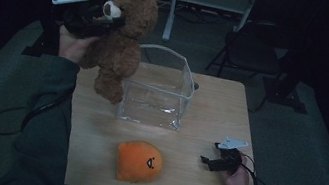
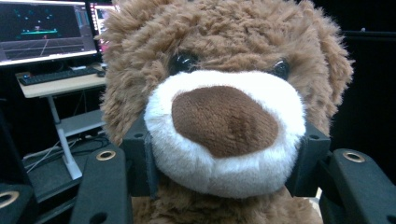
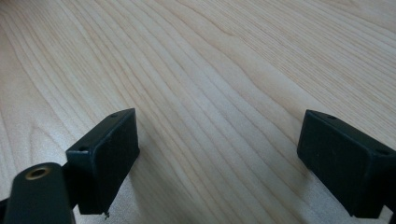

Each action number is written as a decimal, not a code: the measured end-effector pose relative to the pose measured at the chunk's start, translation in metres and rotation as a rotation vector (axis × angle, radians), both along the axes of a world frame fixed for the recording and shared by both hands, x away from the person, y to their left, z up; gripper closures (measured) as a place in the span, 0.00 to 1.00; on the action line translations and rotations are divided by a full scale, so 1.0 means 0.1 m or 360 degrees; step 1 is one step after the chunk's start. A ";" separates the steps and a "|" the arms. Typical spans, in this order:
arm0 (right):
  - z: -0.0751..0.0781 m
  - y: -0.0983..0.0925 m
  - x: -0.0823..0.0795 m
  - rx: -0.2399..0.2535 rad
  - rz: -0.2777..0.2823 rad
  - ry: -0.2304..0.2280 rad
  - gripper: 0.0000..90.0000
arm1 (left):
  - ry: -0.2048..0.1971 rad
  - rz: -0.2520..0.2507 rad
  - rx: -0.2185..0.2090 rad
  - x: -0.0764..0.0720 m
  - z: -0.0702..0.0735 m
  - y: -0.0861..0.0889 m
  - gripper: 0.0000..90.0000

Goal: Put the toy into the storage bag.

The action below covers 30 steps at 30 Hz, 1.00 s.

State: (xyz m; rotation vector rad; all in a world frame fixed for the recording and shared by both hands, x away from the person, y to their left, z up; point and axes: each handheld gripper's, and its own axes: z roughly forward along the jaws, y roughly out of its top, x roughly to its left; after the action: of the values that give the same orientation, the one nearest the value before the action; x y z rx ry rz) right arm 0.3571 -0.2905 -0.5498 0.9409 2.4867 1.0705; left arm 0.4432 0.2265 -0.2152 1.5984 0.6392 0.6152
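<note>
Nearest the lower edge of the high view, an orange plush toy lies on the wooden bench, face toward the camera. At lower right the right claw rests low over bare wood, well apart from the toy; the right gripper view shows its jaws standing wide with nothing between them.

Farther back, in the middle of the frame, a clear plastic bin stands upright and looks empty. Above its left rim, in the upper left of the frame, the left claw carries a brown teddy bear clear of the bench. The left gripper view shows the jaws partly closed and pressing into both sides of the white muzzle, so the bear hangs by its snout with its legs dangling just left of the bin's near corner.

The step in hand looks like dropping the bear into the bin. To do it well, I would carry the bear rightward until its body hangs over the middle of the opening, not the rim, since the legs could catch the thin wall and tip or push the light bin. Lower it feet first until the body settles inside, then open the jaws. A grip on soft plush can slip, so move smoothly. The idle right claw could steady the bin's far wall if it shifts.
</note>
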 end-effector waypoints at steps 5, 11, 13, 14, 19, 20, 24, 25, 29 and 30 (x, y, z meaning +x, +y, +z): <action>0.00 0.00 0.00 0.0000 0.0000 0.0000 0.13 | 0.0005 -0.0003 0.0018 0.04 0.00 -0.07 0.46; 0.00 0.00 0.00 0.0000 0.0000 0.0000 0.13 | 0.0012 0.0001 0.0022 0.10 -0.02 -0.12 0.46; 0.00 0.00 0.00 0.0000 0.0000 0.0001 0.13 | 0.0016 0.0003 0.0025 0.12 -0.02 -0.15 0.46; 0.00 0.00 0.00 0.0000 0.0000 0.0000 0.13 | 0.0021 0.0003 0.0024 0.13 -0.02 -0.16 0.46; 0.00 0.00 0.00 0.0000 0.0000 0.0000 0.13 | 0.0029 0.0004 0.0017 0.16 -0.03 -0.19 0.46; 0.00 0.00 0.00 0.0000 0.0000 0.0000 0.13 | 0.0033 0.0006 0.0015 0.17 -0.02 -0.19 0.46; 0.00 0.00 0.00 0.0000 0.0000 0.0001 0.13 | 0.0040 0.0032 0.0001 0.20 0.00 -0.20 0.46; 0.00 0.00 0.00 0.0000 0.0001 -0.0001 0.13 | 0.0041 0.0035 -0.0003 0.21 0.00 -0.20 0.46; 0.00 0.00 0.00 0.0000 0.0000 0.0000 0.13 | 0.0050 0.0059 -0.0028 0.24 0.01 -0.21 0.46; 0.00 0.00 0.00 0.0000 0.0000 0.0001 0.13 | 0.0055 0.0062 -0.0025 0.25 0.01 -0.22 0.46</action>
State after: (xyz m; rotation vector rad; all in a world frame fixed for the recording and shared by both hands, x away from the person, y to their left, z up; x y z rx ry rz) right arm 0.3571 -0.2905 -0.5498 0.9416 2.4868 1.0704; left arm 0.4677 0.2045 -0.2144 1.5880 0.7008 0.6109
